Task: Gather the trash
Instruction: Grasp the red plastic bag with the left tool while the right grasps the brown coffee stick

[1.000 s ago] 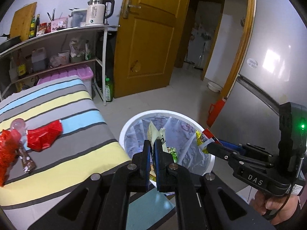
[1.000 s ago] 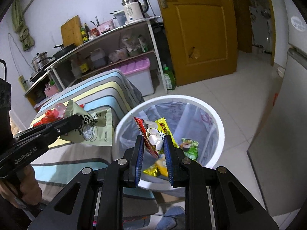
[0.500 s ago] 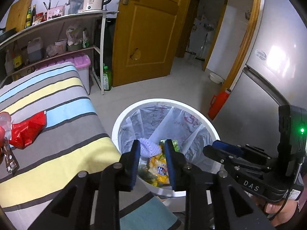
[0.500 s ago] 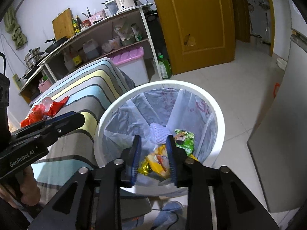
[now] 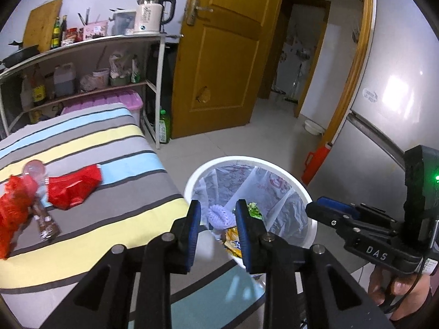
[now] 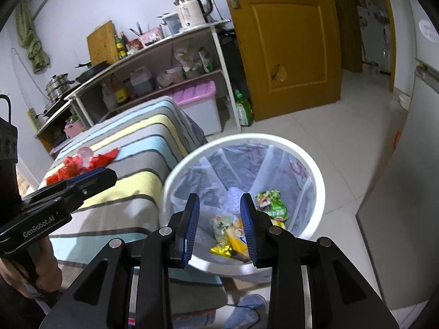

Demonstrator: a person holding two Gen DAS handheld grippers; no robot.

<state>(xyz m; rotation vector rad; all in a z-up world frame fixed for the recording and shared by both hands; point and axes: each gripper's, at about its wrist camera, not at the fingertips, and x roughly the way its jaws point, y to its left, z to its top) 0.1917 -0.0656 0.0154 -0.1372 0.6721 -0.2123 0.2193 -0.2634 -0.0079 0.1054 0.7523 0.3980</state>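
We see wrappers lying down in the white bin beside the striped bed. Our left gripper and right gripper hang above it, jaws parted and empty. Red wrappers lie on the bed.

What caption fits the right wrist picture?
Open right gripper above the bin, wrappers inside.
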